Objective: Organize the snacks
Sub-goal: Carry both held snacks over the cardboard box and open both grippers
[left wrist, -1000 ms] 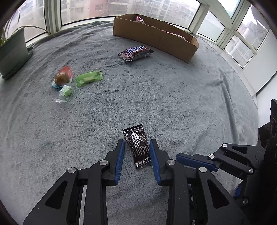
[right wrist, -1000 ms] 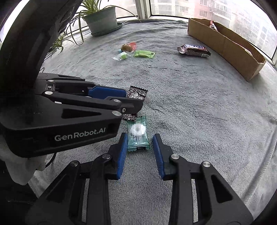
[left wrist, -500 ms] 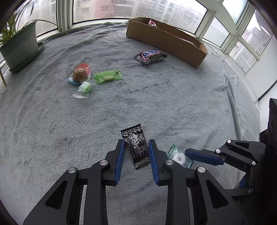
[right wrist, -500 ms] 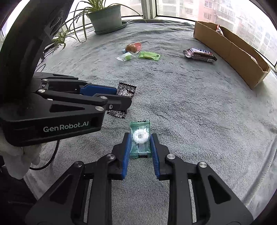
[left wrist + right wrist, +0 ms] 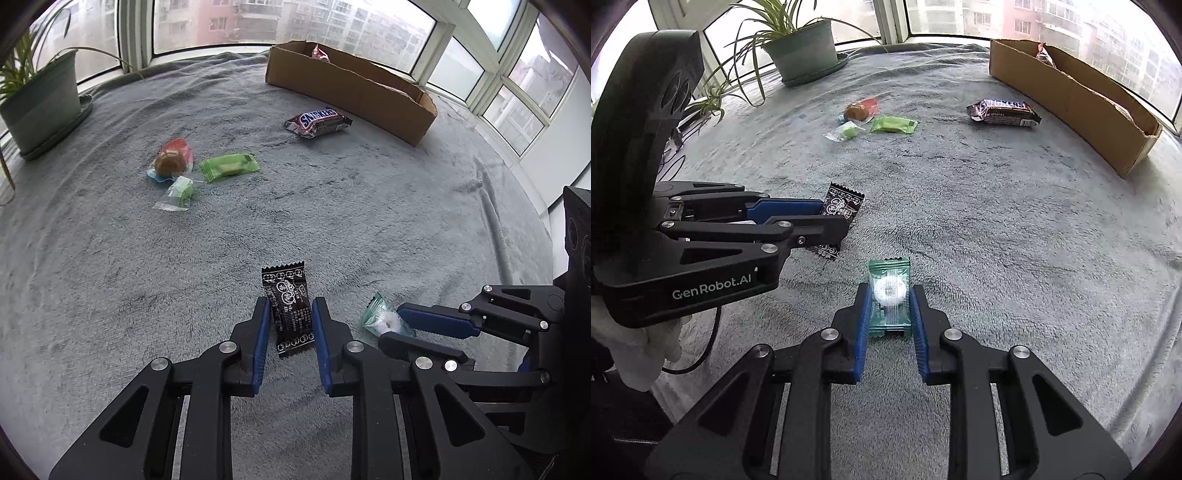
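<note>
Now, both hands: each holds one tool low over the grey blanket (image 5: 332, 206), side by side.
Left tool (image 5: 288, 325): its jaws have just been closing and now stand shut on the black packet (image 5: 290, 314), blue pads against its two long edges.
Right tool (image 5: 888, 306): its jaws have just been closing too; the pads press the sides of the clear green mint sweet (image 5: 889, 295), so it has hold of it.
Where the held things are: both still look low on the blanket at the near edge, the mint just to the right of the black packet; whether they are lifted clear I cannot tell.
Which way they point: the black packet's long axis runs straight away from the left tool, zigzag end farthest out; the mint wrapper likewise lies lengthwise between the right tool's fingers.
Done so far: the cardboard box (image 5: 351, 92) by the window already has at least one red wrapper poking up inside.
Left to do: the chocolate bar (image 5: 317, 123) lies just in front of the box; further left, a green bar (image 5: 229, 167), a small pale green sweet (image 5: 179, 190) and a red-wrapped round sweet (image 5: 171, 162) sit clustered near the plant pot (image 5: 40, 107).
My guess: about half the sorting remains, plus carrying these two across.
</note>
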### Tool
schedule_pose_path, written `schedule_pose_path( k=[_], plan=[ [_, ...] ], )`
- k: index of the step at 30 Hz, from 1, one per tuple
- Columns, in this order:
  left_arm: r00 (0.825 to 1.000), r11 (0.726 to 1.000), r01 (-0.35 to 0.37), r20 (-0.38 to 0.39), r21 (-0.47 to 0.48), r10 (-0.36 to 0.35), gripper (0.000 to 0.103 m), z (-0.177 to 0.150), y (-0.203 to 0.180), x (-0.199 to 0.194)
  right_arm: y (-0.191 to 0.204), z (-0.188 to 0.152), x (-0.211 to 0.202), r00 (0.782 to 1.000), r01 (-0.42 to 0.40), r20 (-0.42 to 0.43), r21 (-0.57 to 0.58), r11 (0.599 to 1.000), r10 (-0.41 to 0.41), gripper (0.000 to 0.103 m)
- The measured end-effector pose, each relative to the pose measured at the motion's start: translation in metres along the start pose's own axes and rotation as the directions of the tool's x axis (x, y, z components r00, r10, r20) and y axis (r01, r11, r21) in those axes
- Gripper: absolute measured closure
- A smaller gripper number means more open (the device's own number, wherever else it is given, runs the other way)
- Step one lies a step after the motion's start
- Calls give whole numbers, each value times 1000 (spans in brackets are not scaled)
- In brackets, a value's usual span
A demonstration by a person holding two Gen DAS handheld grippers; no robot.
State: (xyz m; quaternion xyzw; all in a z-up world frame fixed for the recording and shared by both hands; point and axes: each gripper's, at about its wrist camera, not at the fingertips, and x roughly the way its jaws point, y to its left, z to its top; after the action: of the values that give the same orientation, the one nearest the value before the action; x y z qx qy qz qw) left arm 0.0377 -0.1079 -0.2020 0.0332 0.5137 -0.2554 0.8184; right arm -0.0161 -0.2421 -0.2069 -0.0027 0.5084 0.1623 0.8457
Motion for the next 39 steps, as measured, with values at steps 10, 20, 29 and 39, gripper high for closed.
schedule_pose_path(
  k=[10, 20, 29, 39],
  plan=[
    [999, 998, -42, -1, 53, 42, 81, 0, -12, 5, 2, 1, 0, 1000, 7, 4, 2, 1000, -7, 81],
    [1000, 1000, -2, 27, 1, 2, 82, 2, -1, 0, -9, 11, -16, 998, 19, 60, 35, 999, -22, 81],
    [995, 998, 39, 92, -41, -35, 82, 22, 4, -26, -31, 34, -37, 990, 46, 127, 61, 997, -54, 81],
    [986, 998, 51, 156, 23, -54, 82, 65, -12, -43, -74, 67, -65, 971, 100, 205, 122, 987, -124, 81]
  ],
)
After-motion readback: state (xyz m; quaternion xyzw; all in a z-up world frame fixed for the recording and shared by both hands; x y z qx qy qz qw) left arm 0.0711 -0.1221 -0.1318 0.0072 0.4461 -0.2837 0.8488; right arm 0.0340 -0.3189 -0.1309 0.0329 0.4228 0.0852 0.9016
